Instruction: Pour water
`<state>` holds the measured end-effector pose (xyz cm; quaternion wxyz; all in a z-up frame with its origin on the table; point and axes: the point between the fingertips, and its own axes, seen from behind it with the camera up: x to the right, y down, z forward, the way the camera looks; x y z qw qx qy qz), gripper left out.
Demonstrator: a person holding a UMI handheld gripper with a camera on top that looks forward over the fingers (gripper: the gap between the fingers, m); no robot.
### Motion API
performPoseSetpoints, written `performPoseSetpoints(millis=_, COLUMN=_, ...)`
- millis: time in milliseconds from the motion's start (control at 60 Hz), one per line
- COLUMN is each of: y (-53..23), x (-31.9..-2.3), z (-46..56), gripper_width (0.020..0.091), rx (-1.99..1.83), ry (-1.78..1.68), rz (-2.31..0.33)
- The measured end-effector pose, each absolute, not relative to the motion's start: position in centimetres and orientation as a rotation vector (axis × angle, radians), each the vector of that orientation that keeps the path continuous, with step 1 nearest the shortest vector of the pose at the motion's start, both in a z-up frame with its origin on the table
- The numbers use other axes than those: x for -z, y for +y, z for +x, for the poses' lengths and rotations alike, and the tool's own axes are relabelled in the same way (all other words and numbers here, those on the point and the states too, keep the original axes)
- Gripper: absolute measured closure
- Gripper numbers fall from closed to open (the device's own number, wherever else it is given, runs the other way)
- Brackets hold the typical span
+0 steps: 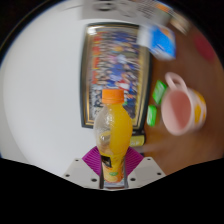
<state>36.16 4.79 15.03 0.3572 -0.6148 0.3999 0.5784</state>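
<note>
A clear bottle of orange drink [113, 130] with an orange cap stands upright between my fingers, and my gripper [112, 165] is shut on its lower body. The magenta pads [94, 158] press on both sides of it. Just ahead and to the right, a pink cup [178, 110] with a handle rests on the white table [45, 90], its mouth turned toward me. The bottle's base is hidden by the gripper body.
A colourful picture book [118, 60] lies flat on the table beyond the bottle. A small green object [156, 98] sits next to the pink cup, and a yellow thing [203, 108] lies behind it. A blue-and-white item [160, 40] rests at the far right.
</note>
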Motion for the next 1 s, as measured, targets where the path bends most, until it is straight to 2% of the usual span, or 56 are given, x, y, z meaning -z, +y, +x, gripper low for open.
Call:
performPoseSetpoints(millis=183, y=4.1, x=-20.2, z=44.5, gripper_width=0.0837, rx=-0.830, ry=0.447, rz=-1.698)
performPoseSetpoints(millis=300, y=4.0, x=-20.3, z=50.7, gripper_width=0.0836, rx=-0.417, ry=0.185, rz=-1.705)
performPoseSetpoints(millis=400, y=4.3, x=-16.7, z=56.8, gripper_width=0.0837, rx=-0.163, ry=0.100, rz=-1.747)
performPoseSetpoints(millis=500, y=4.2, x=-11.0, z=62.2, gripper_width=0.0838, rx=-0.009, ry=0.071, rz=-1.802)
performPoseSetpoints(millis=617, y=3.8, x=-5.5, z=66.0, gripper_width=0.0837, rx=0.041, ry=0.070, rz=-1.876)
performPoseSetpoints(millis=750, y=3.4, x=-0.9, z=68.1, gripper_width=0.0836, rx=0.053, ry=0.090, rz=-1.915)
performPoseSetpoints(millis=817, y=3.1, x=1.0, z=68.3, gripper_width=0.0828, rx=0.044, ry=0.097, rz=-1.930)
performPoseSetpoints(millis=950, y=2.9, x=0.7, z=68.9, gripper_width=0.0832, rx=0.034, ry=0.152, rz=-1.873)
performPoseSetpoints(millis=1000, y=2.8, x=0.6, z=68.9, gripper_width=0.0795, rx=0.027, ry=0.169, rz=-1.872)
